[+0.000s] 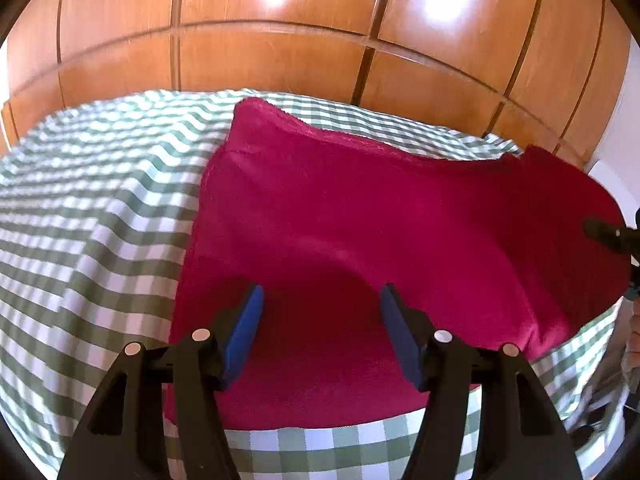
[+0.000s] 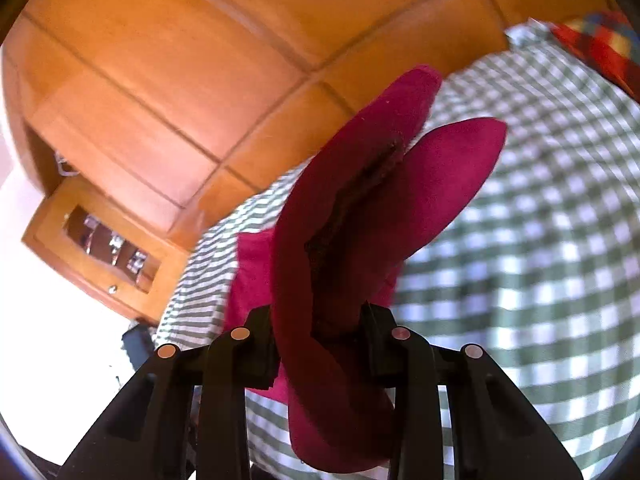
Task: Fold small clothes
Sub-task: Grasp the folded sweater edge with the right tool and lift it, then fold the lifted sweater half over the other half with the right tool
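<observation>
- Crimson fleece garment [image 1: 360, 232] spread over green-and-white checked bedcover [image 1: 100, 208], in front of wooden wardrobe [image 1: 280, 40]; exact garment type not determinable, possibly small fleece top or cloth.
- Far corner of garment toward wardrobe lying flat; side nearest right gripper lifted off bedcover and drooping.
- Left gripper [image 1: 322, 300]: blue-padded fingers [image 1: 244, 332] spread wide, nothing between them, poised above near edge of garment; contact with fabric not confirmable.
- Right gripper [image 2: 320, 320]: clenched on bunched fold of garment [image 2: 360, 220], fabric rising from jaws in two soft lobes and hanging below them. Seen from left wrist view as dark tip [image 1: 608, 234] at garment's edge farthest from left gripper.
- Handling judgement: light, soft, wholly limp; no stiffness to hold a crease unaided. Pile surface likely grippy rather than slippery, so slip from pads unlikely; not fragile.
- Handling judgement: thick pile likely to spring back, so folds probably needing pressing flat against bedcover.
- Hold points, judged: hems and corners preferable; mid-panel pinch likely to bunch several layers, as apparent at right gripper.
- Recommended for left gripper: near corner on wardrobe-opposite edge, single layer if separable.
- Risk, judged: bedcover loose and rippled beneath; low pinch liable to catch checked cloth with garment.
- Also noted from right wrist view: nightstand with glazed drawer front [image 2: 108, 244] beside wardrobe, multicoloured checked cloth [image 2: 600, 48] at far edge of bedcover.
</observation>
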The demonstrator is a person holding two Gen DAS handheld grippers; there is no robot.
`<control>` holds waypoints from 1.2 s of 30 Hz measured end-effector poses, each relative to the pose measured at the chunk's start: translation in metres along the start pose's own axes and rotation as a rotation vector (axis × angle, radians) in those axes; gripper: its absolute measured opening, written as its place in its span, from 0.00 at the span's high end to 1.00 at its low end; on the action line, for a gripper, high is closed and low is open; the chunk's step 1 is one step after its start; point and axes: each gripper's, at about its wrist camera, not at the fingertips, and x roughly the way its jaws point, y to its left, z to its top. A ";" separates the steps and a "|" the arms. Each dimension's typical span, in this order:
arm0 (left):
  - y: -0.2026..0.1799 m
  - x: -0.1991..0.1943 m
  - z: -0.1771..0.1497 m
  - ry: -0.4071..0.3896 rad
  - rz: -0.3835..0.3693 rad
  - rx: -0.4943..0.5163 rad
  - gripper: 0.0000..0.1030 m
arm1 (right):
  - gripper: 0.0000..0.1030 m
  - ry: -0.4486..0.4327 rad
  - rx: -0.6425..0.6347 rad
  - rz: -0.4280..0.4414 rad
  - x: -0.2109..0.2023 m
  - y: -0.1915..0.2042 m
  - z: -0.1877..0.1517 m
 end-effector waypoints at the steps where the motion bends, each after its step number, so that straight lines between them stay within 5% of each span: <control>1: 0.004 0.000 0.001 0.005 -0.029 -0.013 0.41 | 0.71 0.006 -0.018 0.005 0.006 0.011 0.003; 15: 0.037 0.012 0.009 0.058 -0.213 -0.113 0.55 | 0.71 0.212 -0.233 -0.001 0.124 0.125 -0.009; 22: 0.096 -0.017 0.011 0.012 -0.310 -0.324 0.56 | 0.71 0.304 -0.370 -0.122 0.179 0.156 -0.044; 28: 0.131 -0.028 0.016 -0.010 -0.356 -0.414 0.50 | 0.68 0.330 -0.613 -0.259 0.209 0.181 -0.084; 33: 0.140 -0.027 0.038 0.002 -0.422 -0.427 0.37 | 0.43 0.304 -0.558 -0.052 0.184 0.176 -0.080; 36: 0.134 -0.028 0.046 0.024 -0.493 -0.433 0.33 | 0.37 0.322 -0.435 0.118 0.162 0.162 -0.072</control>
